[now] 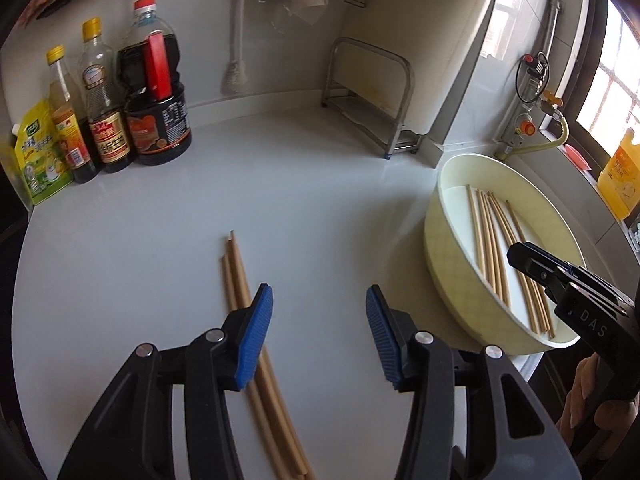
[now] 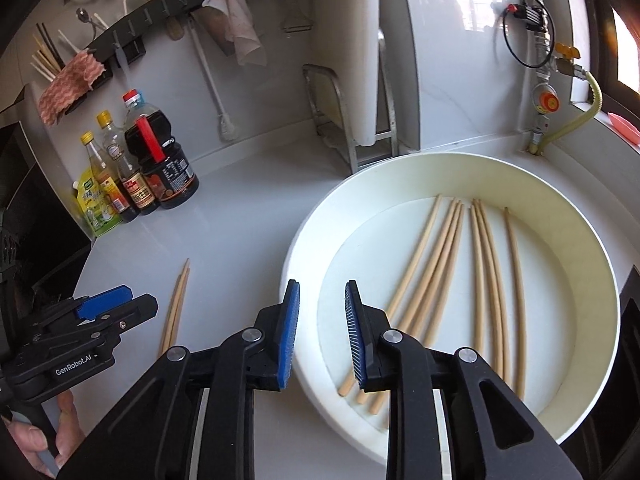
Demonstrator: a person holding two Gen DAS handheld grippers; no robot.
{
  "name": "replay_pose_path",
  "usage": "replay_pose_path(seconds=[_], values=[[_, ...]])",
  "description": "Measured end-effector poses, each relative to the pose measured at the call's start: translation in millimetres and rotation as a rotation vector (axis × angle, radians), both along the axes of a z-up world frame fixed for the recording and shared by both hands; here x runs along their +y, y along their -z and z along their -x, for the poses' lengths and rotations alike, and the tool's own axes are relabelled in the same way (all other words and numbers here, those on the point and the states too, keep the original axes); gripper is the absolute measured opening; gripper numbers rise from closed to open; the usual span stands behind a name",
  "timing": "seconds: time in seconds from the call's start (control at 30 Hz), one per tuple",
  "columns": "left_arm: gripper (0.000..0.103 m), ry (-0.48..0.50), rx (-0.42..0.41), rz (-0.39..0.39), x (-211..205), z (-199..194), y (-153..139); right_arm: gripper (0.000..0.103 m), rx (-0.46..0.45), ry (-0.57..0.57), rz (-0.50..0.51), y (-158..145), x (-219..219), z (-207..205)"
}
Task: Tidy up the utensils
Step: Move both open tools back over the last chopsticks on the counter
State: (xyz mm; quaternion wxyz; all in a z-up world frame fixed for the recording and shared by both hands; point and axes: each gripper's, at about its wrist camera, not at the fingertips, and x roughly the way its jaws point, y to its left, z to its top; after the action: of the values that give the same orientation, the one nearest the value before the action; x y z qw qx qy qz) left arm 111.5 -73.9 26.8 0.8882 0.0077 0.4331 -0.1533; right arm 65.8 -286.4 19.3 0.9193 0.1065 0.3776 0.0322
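A pair of pale wooden chopsticks (image 1: pixel 240 292) lies on the white countertop (image 1: pixel 160 232), long axis running almost straight away from the left gripper (image 1: pixel 319 322), tips pointing toward the far wall. They pass under its left blue pad — off-centre, not between the jaws — so this gripper, released with its jaws wide and holding nothing, is clearly the nearer and would likely need a small shift left. The right gripper (image 2: pixel 322 330), also released and empty, hovers over the near rim of the round cream basin (image 2: pixel 304 248), where seven more chopsticks (image 2: pixel 440 272) lie fanned. The pair's near ends are cut off at the frame edge.
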Motion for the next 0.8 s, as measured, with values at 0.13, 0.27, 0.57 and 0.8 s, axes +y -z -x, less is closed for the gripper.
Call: replay_pose_path(seconds=[0.13,0.27,0.57,0.8], values=[[0.048,-0.061,-0.005,-0.008,34,6,-1,0.024,-0.006,-0.072,0.000,0,26,1],[0.049,-0.116,-0.008,0.004,65,10,-3,0.026,-0.012,-0.140,0.010,-1,53,4],[0.052,-0.192,-0.007,0.018,110,22,9,0.034,-0.002,-0.274,0.027,10,111,8],[0.052,-0.218,0.019,0.019,124,28,24,0.034,0.048,-0.344,0.052,33,139,4]])
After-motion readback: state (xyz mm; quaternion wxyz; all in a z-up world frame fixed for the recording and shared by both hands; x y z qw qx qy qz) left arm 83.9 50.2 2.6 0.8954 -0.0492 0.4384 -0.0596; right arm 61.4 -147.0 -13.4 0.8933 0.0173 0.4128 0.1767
